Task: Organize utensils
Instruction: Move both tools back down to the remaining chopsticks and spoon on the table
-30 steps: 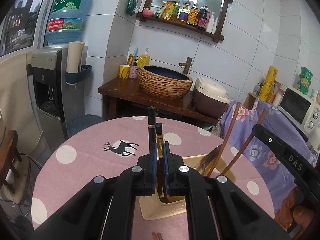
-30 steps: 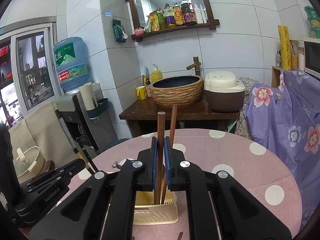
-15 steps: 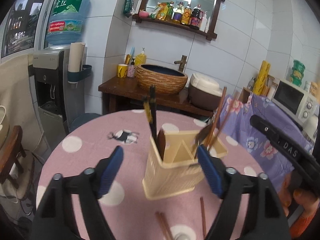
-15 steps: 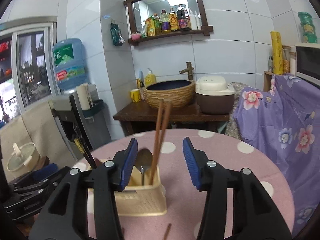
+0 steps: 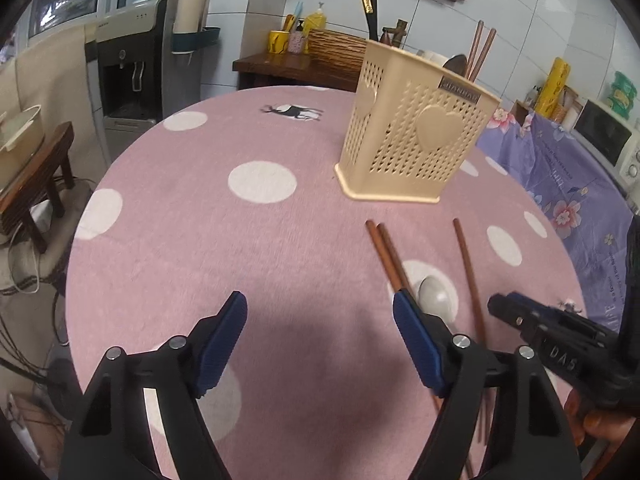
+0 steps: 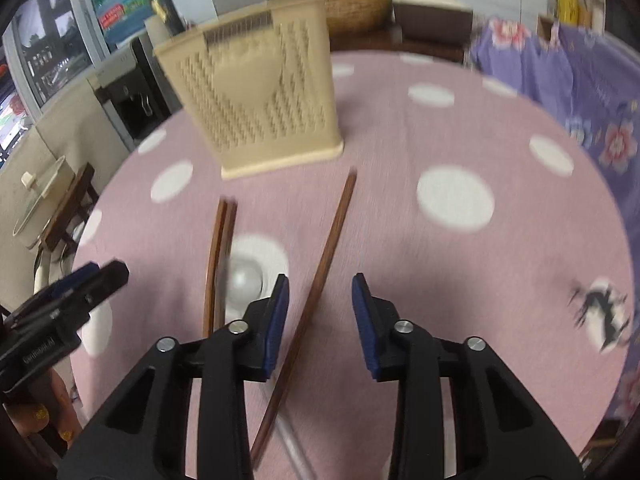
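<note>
A beige perforated utensil holder (image 5: 412,132) stands on the pink dotted table (image 5: 200,248); it also shows in the right wrist view (image 6: 260,96). It holds black chopsticks (image 5: 370,4), brown chopsticks (image 5: 480,52) and a spoon. On the table lie a pair of brown chopsticks (image 5: 386,254), a single brown chopstick (image 6: 324,264) and a metal spoon (image 6: 244,280). My left gripper (image 5: 320,324) is open and empty, low over the table. My right gripper (image 6: 320,304) is open, its fingers either side of the single chopstick.
A purple floral cloth (image 5: 568,184) drapes the furniture at the right. A water dispenser (image 5: 132,60) and a wooden stool (image 5: 36,176) stand at the left. A sideboard with a woven basin (image 5: 336,46) sits behind the table.
Both grippers let go of their chopsticks, now standing in the holder, opened, and dropped back down toward the utensils lying on the table.
</note>
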Available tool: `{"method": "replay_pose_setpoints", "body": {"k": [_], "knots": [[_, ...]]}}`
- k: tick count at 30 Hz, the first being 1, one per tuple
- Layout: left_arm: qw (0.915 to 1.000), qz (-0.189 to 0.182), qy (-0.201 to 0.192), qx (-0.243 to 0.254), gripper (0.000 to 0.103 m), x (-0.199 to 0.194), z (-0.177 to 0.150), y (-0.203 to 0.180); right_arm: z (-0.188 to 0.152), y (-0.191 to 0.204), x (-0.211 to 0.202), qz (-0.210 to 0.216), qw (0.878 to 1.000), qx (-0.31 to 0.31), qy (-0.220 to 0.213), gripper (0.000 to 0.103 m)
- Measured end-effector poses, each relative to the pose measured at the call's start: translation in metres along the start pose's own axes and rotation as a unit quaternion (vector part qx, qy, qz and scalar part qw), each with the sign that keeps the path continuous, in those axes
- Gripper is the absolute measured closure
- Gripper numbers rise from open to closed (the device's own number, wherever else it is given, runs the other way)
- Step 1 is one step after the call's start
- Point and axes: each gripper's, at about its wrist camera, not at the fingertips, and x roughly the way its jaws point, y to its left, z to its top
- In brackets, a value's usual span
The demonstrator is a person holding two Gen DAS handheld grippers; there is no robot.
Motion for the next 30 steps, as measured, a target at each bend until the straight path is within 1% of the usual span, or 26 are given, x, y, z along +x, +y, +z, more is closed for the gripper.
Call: {"method": "replay_pose_setpoints", "body": {"k": [2, 4, 6, 8, 10, 12, 14, 17, 21, 24, 30], "knots": [[1.0000, 0.001, 0.002, 0.003, 0.030, -0.001, -0.006, -0.001, -0.008, 0.003, 0.002, -0.009, 1.000, 0.002, 0.001, 0.072], [1.0000, 0.004, 0.003, 0.005, 0.031, -0.002, -0.012, -0.002, -0.012, 0.007, 0.004, -0.008, 1.000, 0.002, 0.006, 0.076], [0.9999, 0.006, 0.004, 0.009, 0.031, -0.001, -0.014, -0.003, -0.016, 0.013, 0.007, -0.010, 1.000, -0.004, 0.011, 0.081], [0.9999, 0.000, 0.010, 0.014, 0.032, 0.000, -0.017, -0.007, -0.017, 0.016, 0.006, -0.021, 1.000, -0.006, 0.006, 0.085], [0.9997, -0.002, 0.014, 0.022, 0.032, 0.000, -0.020, -0.012, -0.014, 0.012, 0.005, -0.022, 1.000, 0.002, 0.006, 0.093], [0.9994, -0.006, 0.020, 0.030, 0.033, 0.001, -0.024, -0.017, -0.013, 0.007, 0.005, -0.015, 1.000, 0.011, 0.008, 0.096], [0.9990, -0.014, 0.028, 0.034, 0.033, 0.004, -0.028, -0.022, -0.012, 0.000, 0.004, -0.006, 1.000, 0.024, 0.014, 0.096], [0.9983, -0.023, 0.036, 0.038, 0.036, 0.007, -0.031, -0.030, -0.010, -0.012, -0.002, 0.012, 0.999, 0.044, 0.015, 0.097], [0.9969, -0.032, 0.046, 0.056, 0.044, 0.010, -0.036, -0.045, -0.009, -0.030, -0.012, -0.003, 0.999, 0.052, 0.001, 0.097], [0.9959, -0.032, 0.055, 0.064, 0.051, 0.015, -0.040, -0.052, -0.013, -0.041, -0.019, -0.015, 0.998, 0.054, -0.009, 0.096], [0.9959, -0.012, 0.053, 0.073, 0.053, 0.019, -0.040, -0.063, -0.023, -0.041, -0.023, -0.031, 0.999, 0.039, -0.019, 0.096]]}}
